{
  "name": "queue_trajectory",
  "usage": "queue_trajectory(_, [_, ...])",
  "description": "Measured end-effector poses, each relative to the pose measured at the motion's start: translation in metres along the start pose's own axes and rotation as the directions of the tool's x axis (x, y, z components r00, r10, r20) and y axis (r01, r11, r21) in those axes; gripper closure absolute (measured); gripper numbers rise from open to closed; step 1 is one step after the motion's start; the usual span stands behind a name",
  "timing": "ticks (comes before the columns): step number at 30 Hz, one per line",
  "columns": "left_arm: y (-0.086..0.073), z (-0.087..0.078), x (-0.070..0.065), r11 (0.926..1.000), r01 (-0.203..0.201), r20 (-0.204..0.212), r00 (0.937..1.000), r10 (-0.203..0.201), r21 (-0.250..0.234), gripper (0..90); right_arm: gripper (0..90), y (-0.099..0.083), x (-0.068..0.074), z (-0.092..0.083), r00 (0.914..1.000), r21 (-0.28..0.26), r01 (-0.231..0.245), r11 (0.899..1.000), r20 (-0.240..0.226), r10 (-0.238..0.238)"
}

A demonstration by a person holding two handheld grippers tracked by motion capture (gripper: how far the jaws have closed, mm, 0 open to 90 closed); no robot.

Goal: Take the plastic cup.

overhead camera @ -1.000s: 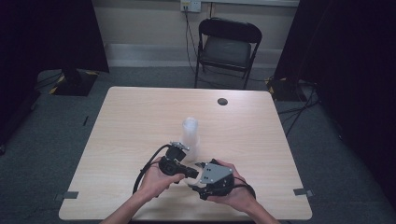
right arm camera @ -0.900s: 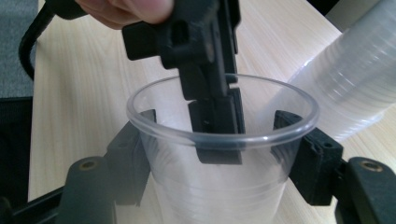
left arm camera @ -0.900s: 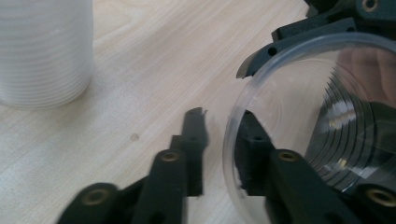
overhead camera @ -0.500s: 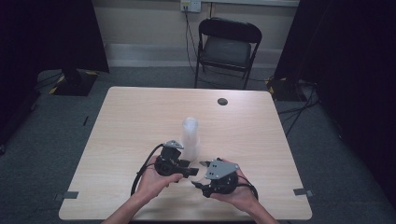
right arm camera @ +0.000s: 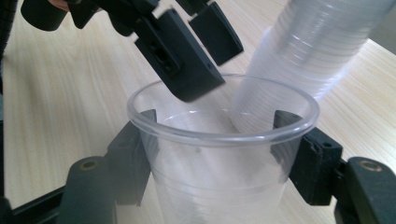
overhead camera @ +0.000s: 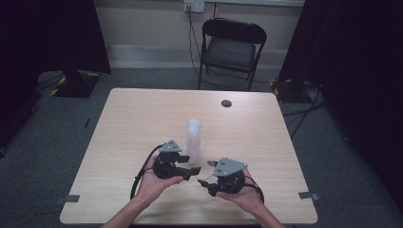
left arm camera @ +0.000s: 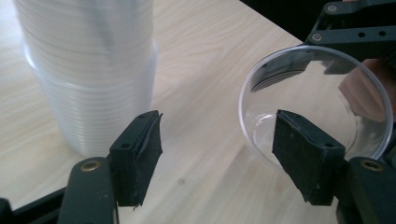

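a single clear cup (right arm camera: 219,154) is pinched by the right gripper (right arm camera: 215,154), mouth toward the left gripper (left arm camera: 217,154), whose jaws have just been opening and stand spread on nothing, apparently a finished handover. the cup stack (overhead camera: 193,137) stands just beyond both on the table (overhead camera: 128,123).

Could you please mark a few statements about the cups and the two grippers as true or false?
1. The right gripper is closed on a single clear cup. True.
2. The left gripper is clamped on the stack of cups. False: its jaws have just been opening and nothing is between them; the stack stands beyond them on the table.
3. The stack of cups lies on its side. False: it stands upright.
4. A folding chair stands beyond the table's far edge. True.
5. The single cup is filled with dark liquid. False: it looks empty and see-through.
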State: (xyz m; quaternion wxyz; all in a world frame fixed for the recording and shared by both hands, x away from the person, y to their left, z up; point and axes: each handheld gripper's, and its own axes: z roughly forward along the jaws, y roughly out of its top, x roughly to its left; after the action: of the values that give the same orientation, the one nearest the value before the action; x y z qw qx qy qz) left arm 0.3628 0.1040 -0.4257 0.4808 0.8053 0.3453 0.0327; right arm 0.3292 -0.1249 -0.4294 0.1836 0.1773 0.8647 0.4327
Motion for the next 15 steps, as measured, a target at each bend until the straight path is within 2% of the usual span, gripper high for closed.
queue_trajectory(3, [0.0,-0.004,0.002,0.9994,0.009,0.001,1.0,-0.009,-0.032,30.0,32.0,-0.001,-0.004,-0.001,0.9998,-0.003,-0.02,1.0,0.008,0.02])
queue_trajectory(4, [0.0,-0.008,0.004,0.9984,0.001,-0.003,1.0,-0.001,-0.056,30.0,32.2,-0.001,-0.006,-0.001,0.9992,-0.006,-0.038,0.999,0.007,0.038])
queue_trajectory(6, [0.0,-0.009,0.004,0.9976,0.002,-0.008,1.0,-0.002,-0.069,30.0,32.3,-0.002,-0.01,-0.001,0.9985,-0.008,-0.054,0.999,0.006,0.054])
queue_trajectory(11, [0.001,-0.012,0.005,0.9969,-0.01,-0.008,0.9999,0.01,-0.078,29.5,32.5,-0.003,-0.015,-0.001,0.997,-0.011,-0.075,0.997,0.014,0.076])
queue_trajectory(13, [0.0,-0.012,0.005,0.9965,-0.018,0.014,0.9997,0.019,-0.081,26.5,32.5,-0.004,-0.017,-0.003,0.9963,-0.014,-0.083,0.996,0.022,0.083])
queue_trajectory(15, [-0.002,-0.014,0.003,0.9967,-0.039,-0.003,0.9992,0.039,-0.072,25.9,32.5,-0.005,-0.019,-0.006,0.9947,-0.022,-0.097,0.995,0.034,0.097])
